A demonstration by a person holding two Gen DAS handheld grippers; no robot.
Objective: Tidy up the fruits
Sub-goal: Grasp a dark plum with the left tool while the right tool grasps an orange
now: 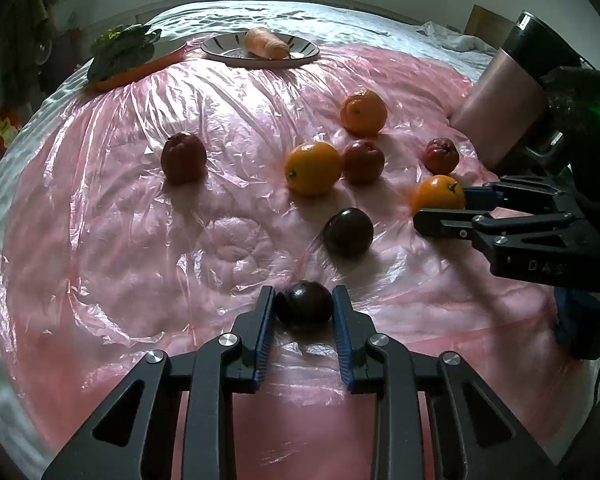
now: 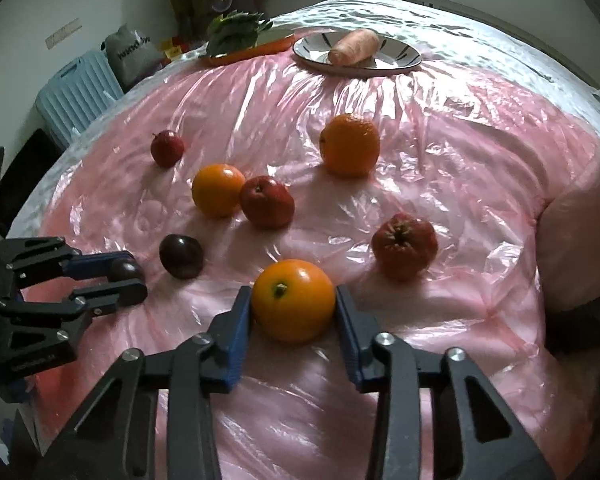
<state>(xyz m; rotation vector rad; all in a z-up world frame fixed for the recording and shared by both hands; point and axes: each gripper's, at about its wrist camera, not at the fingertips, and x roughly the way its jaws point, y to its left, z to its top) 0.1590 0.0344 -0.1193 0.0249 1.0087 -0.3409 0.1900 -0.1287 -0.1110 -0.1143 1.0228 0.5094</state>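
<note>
Pink plastic sheeting [image 2: 440, 128] covers the bed, fruit scattered across it. Near right, the right gripper [image 2: 294, 304] clamps an orange [image 2: 294, 300]; near left, the left gripper [image 1: 303, 304] clenches a dark plum [image 1: 304, 303]. Lift both straight up, keeping each squeeze gentle.

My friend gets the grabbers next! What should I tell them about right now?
Left gripper: shut on a dark plum, low on the pink plastic sheet.
Right gripper: shut on an orange, also low on the sheet.
Still loose: second dark plum, two oranges, three red fruits.
Far edge: striped plate holding a carrot; orange tray with greens.
Nothing sorted yet; every fruit remains.
</note>
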